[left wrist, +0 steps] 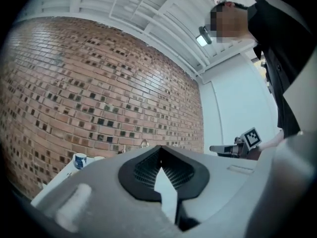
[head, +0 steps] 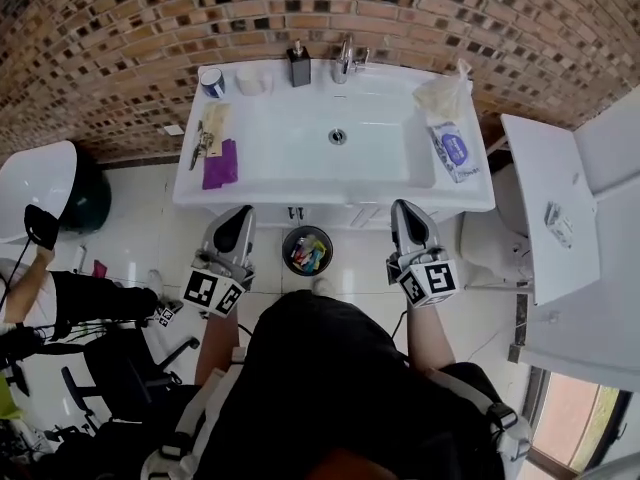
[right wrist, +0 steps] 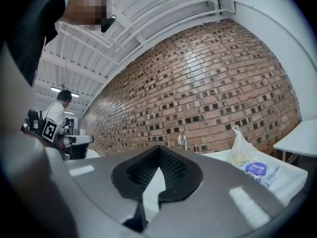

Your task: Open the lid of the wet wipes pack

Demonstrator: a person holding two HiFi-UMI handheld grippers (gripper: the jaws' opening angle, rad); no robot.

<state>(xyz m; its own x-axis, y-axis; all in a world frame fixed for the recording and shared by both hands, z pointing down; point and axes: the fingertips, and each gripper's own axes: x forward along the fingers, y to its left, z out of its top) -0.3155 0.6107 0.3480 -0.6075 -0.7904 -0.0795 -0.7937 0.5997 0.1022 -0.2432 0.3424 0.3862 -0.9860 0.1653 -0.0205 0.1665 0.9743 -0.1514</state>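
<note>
L gripper (head: 242, 214), R gripper (head: 404, 208), bin (head: 307, 250) btwn

The sink (head: 275, 133) looks glossy, the brick wall (head: 120, 28) rough.

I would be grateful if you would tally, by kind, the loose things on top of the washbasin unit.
Wet wipes pack: 1
Plastic bag: 1
Soap dispenser: 1
Blue-and-white cup: 1
White round container: 1
Purple cloth: 1
Beige flat item, kind unclear: 1
Metal tool: 1
Total: 8
</note>
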